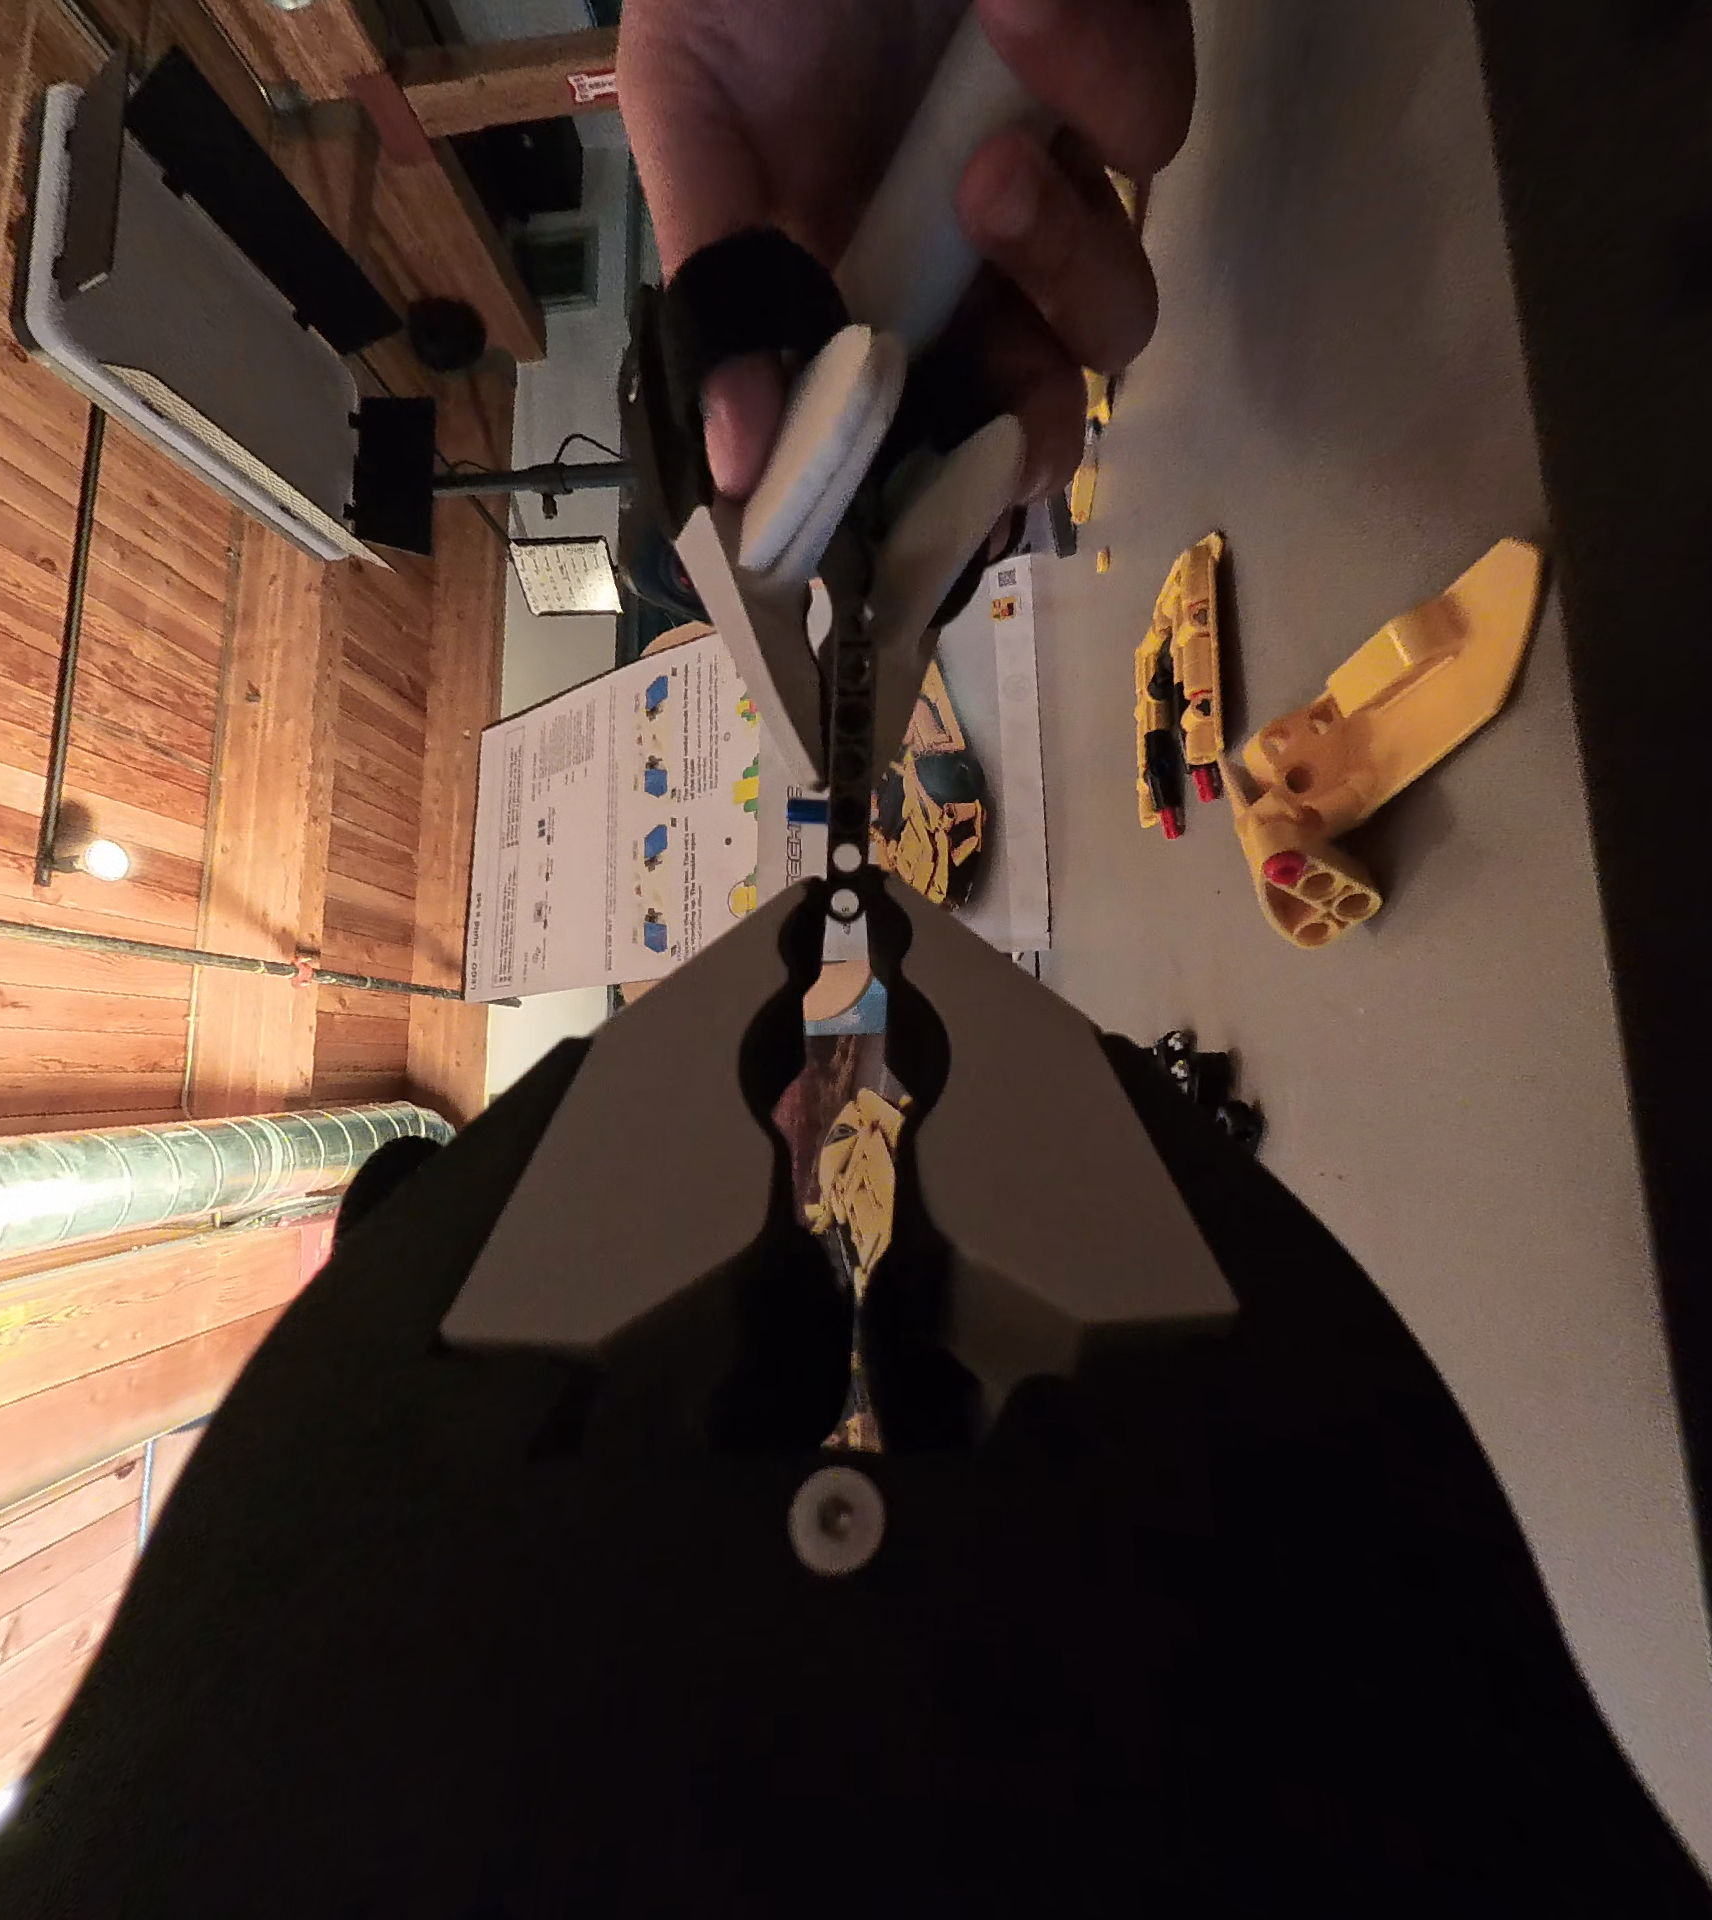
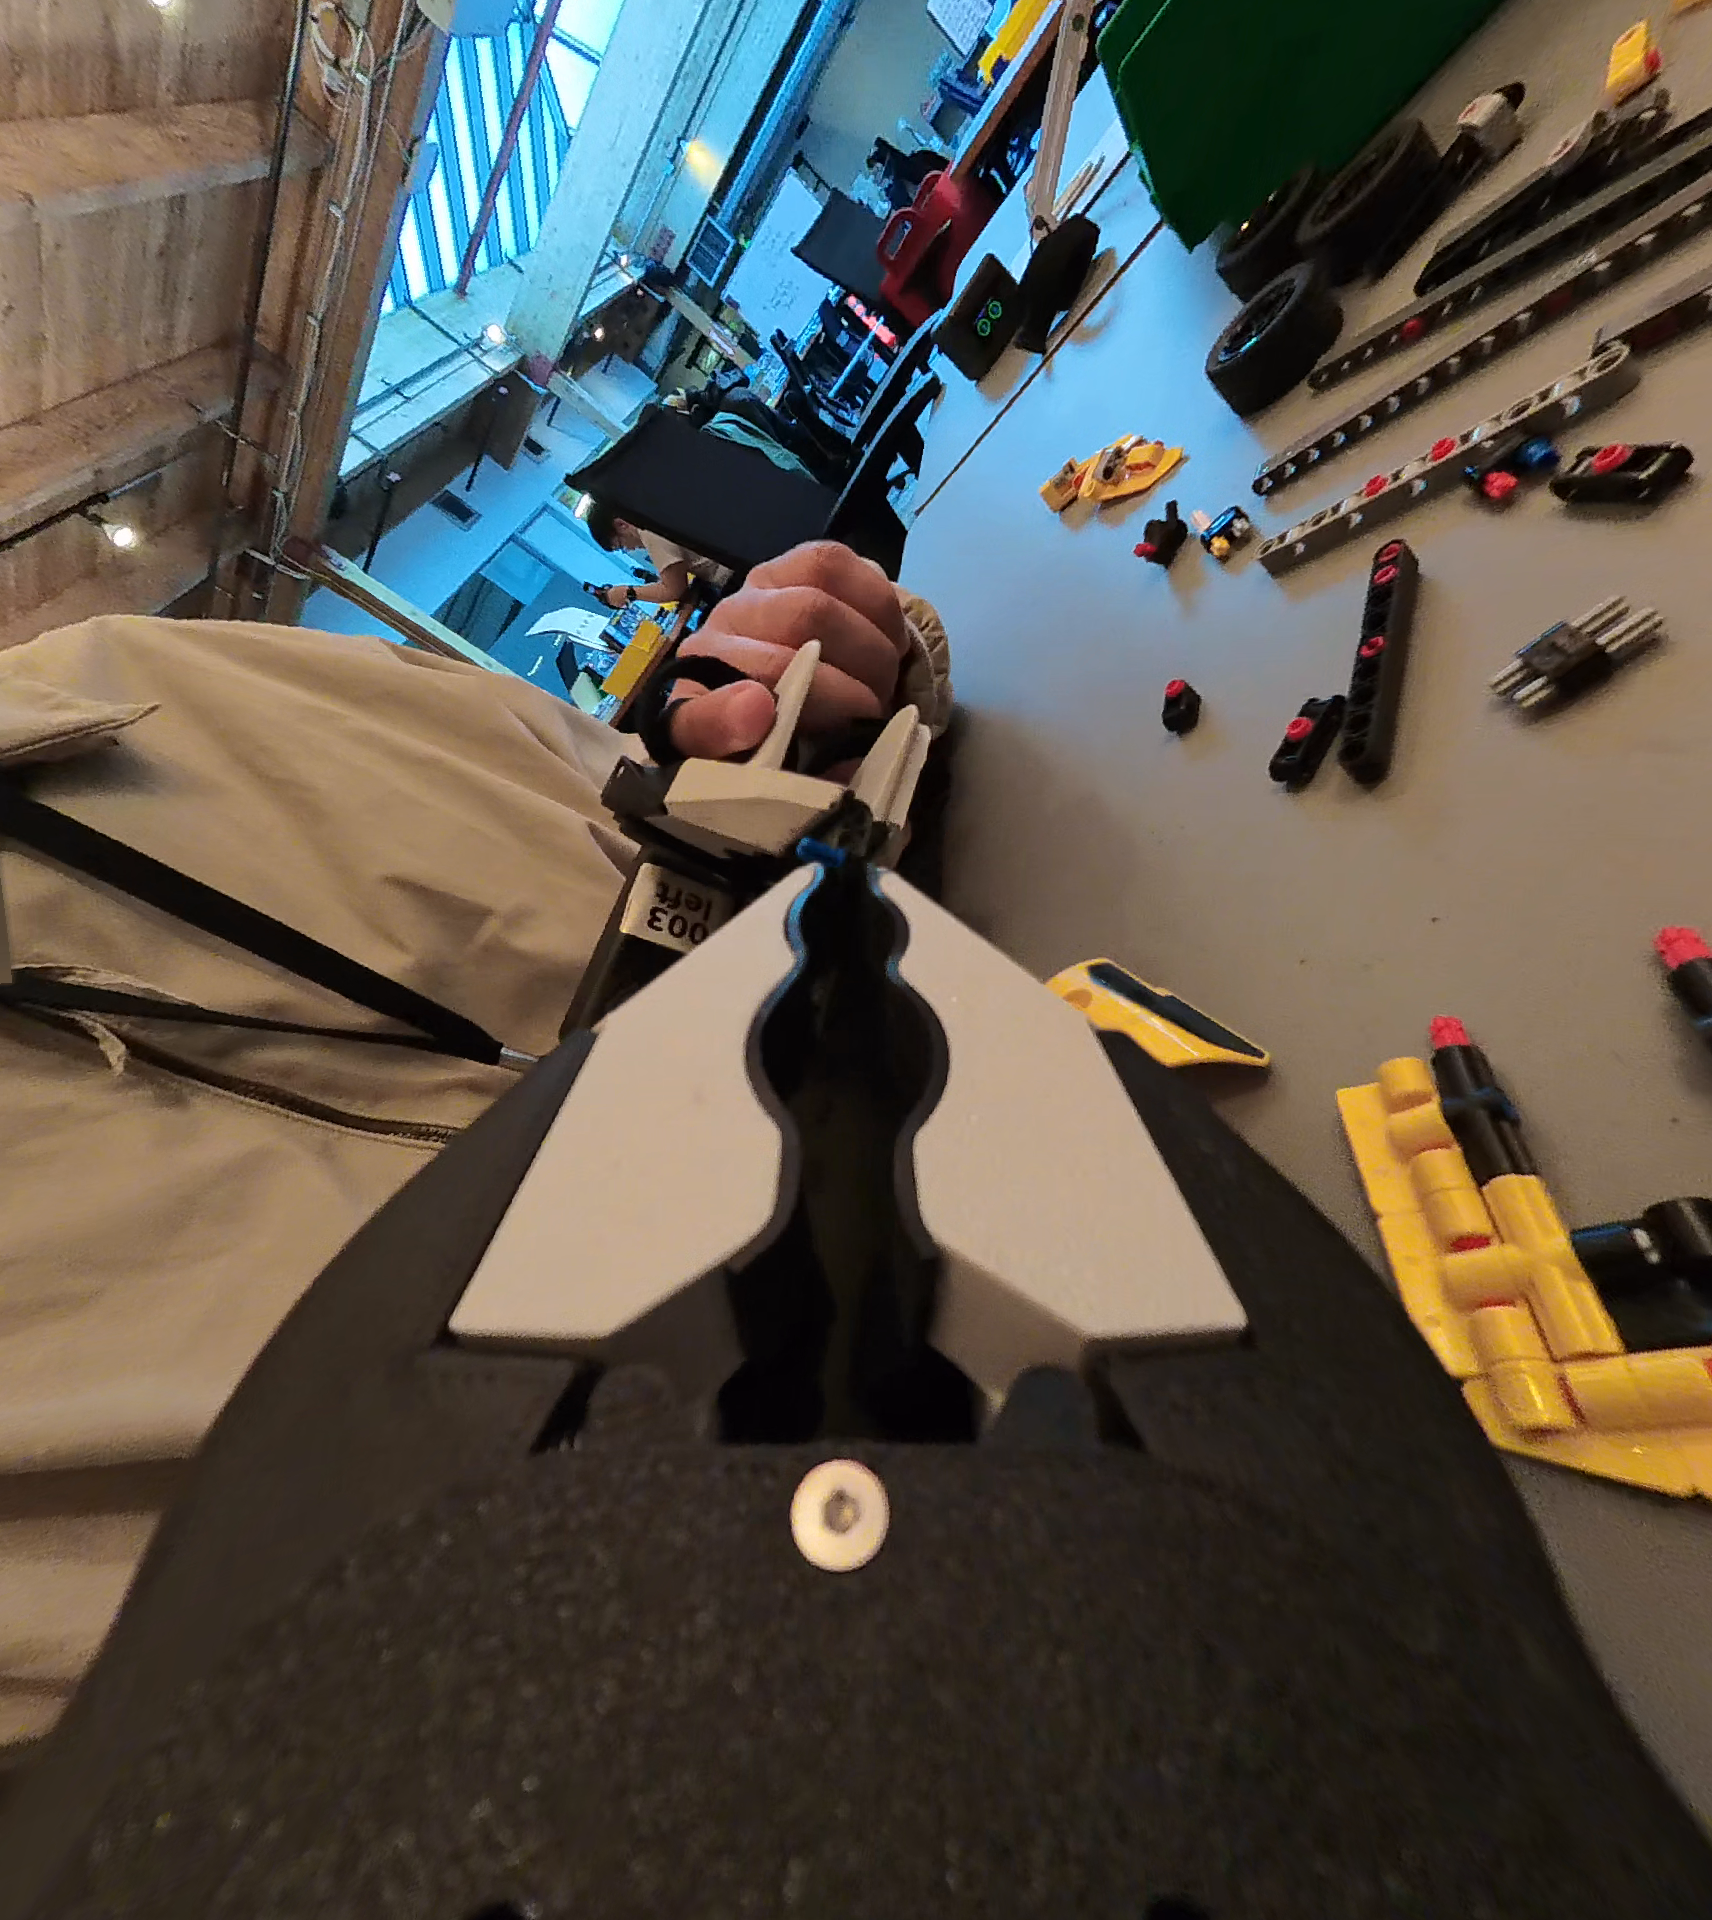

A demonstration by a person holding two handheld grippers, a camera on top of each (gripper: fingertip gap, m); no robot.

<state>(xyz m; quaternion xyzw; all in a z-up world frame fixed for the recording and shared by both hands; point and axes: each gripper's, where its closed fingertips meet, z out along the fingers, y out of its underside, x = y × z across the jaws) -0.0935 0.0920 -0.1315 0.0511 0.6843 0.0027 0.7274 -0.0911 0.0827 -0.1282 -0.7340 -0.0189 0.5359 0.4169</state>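
In the left wrist view my left gripper [image 1: 844, 902] is shut on the near end of a thin black beam with holes [image 1: 850, 748], held in the air above the grey table [image 1: 1351, 1143]. My right gripper [image 1: 857, 727], held by a hand [image 1: 883, 156], comes from the top and is shut on the far part of the same beam. A small blue pin [image 1: 808, 810] sticks out of the beam between the two grips. In the right wrist view my right gripper [image 2: 839, 883] is shut on the beam end-on, with the blue pin [image 2: 816, 850] at its tips and the left gripper [image 2: 867, 821] just beyond.
A yellow scoop-shaped part [image 1: 1392, 727], a yellow assembly [image 1: 1179, 686] and an open instruction booklet [image 1: 613, 821] lie near. A yellow and black frame [image 2: 1558, 1299], a yellow panel [image 2: 1158, 1023], long beams [image 2: 1454, 436], wheels [image 2: 1273, 338] and a green bin [image 2: 1247, 94] lie on the table. A person's beige jacket [image 2: 208, 935] fills the left.
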